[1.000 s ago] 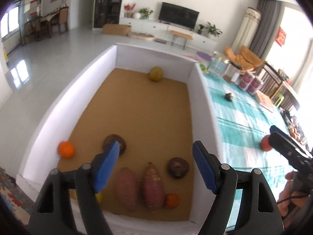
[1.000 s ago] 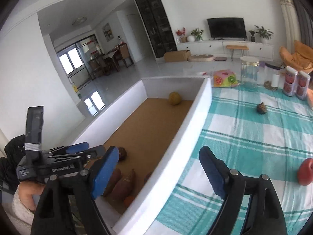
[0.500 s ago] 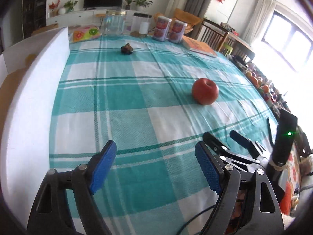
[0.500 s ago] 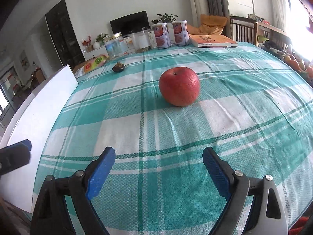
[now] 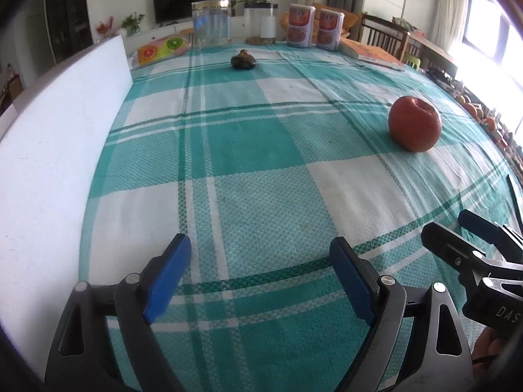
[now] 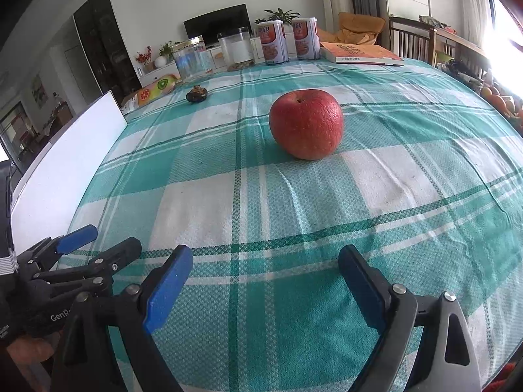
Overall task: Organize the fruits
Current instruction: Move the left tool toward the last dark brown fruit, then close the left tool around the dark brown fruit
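Observation:
A red apple [image 6: 306, 123] sits on the teal checked tablecloth [image 6: 255, 202], straight ahead of my right gripper [image 6: 263, 261], which stands open and empty well short of it. In the left wrist view the same apple [image 5: 414, 123] lies off to the right. My left gripper [image 5: 260, 254] has its jaws still opening, with only cloth between them. A small dark fruit [image 5: 243, 61] rests far back on the cloth. The white wall of the fruit box [image 5: 59, 150] runs along the left; its inside is hidden.
At the table's far end stand a glass jar [image 5: 211, 23], a white-filled jar [image 6: 236, 49], two red-labelled tins [image 5: 313, 26], a book [image 5: 371, 54] and a fruit-print pouch [image 5: 161, 49]. Each gripper shows at the edge of the other's view.
Both grippers swung from over the box to the tablecloth and sank lower. The box's fruits left view and the apple now looms nearer. The left jaws have spread a little wider.

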The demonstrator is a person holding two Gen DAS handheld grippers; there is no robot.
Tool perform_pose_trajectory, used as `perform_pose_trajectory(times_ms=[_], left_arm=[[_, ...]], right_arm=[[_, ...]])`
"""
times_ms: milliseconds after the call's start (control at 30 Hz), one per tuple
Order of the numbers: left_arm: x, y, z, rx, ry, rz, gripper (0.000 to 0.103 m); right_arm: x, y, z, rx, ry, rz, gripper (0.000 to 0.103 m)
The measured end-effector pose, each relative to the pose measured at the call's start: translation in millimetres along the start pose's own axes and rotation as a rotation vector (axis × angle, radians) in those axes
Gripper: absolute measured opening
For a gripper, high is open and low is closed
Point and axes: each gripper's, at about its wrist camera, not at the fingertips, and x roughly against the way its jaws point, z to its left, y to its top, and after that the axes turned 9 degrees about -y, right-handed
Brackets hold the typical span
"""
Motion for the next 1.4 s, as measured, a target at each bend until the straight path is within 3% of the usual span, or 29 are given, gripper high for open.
perform_pose_trajectory(times_ms=[200, 300, 467, 600, 667, 833, 1000, 1033, 1067, 1133, 1267, 1400], left_arm=[[-6, 1, -6, -0.027, 0.010, 0.019, 0.095], [-5, 12, 0, 0.033, 0.010, 0.014, 0.095], [-6, 82, 12, 0.215, -0.044, -0.127, 0.095], [-65, 135, 27, 0.305, -0.050, -0.127, 0.095], [-97, 156, 32, 0.287, -0.008, -0.093, 0.095], [-145, 200, 33, 0.125, 0.104, -0.053, 0.095], [-176, 230, 46, 0.132, 0.109, -0.022, 0.095], [-181, 232, 50, 0.142, 0.102, -0.015, 0.092], [-183, 232, 52, 0.144, 0.113, -0.019, 0.080], [-175, 230, 52, 0.126, 0.102, -0.054, 0.043], [-159, 213, 43, 0.093, 0.123, -0.014, 0.042], [-113, 178, 25, 0.106, 0.087, 0.008, 0.043]], right_arm=[[-1, 1, -1, -0.006, 0.007, 0.005, 0.091], [0, 1, -4, -0.019, 0.020, 0.005, 0.091], [-1, 1, -5, -0.020, 0.038, 0.011, 0.094], [-2, 2, -4, -0.012, 0.045, 0.015, 0.097], [-2, 2, -5, -0.012, 0.052, 0.016, 0.097], [-3, 3, -5, -0.013, 0.083, 0.022, 0.103], [-6, 5, -2, 0.003, 0.070, 0.027, 0.103], [-6, 5, -2, 0.002, 0.071, 0.026, 0.103], [-6, 5, -3, 0.001, 0.073, 0.026, 0.103], [-6, 5, -3, -0.002, 0.076, 0.025, 0.103], [-7, 7, -3, -0.005, 0.071, 0.024, 0.103], [-7, 7, -4, -0.016, 0.075, 0.021, 0.103]])
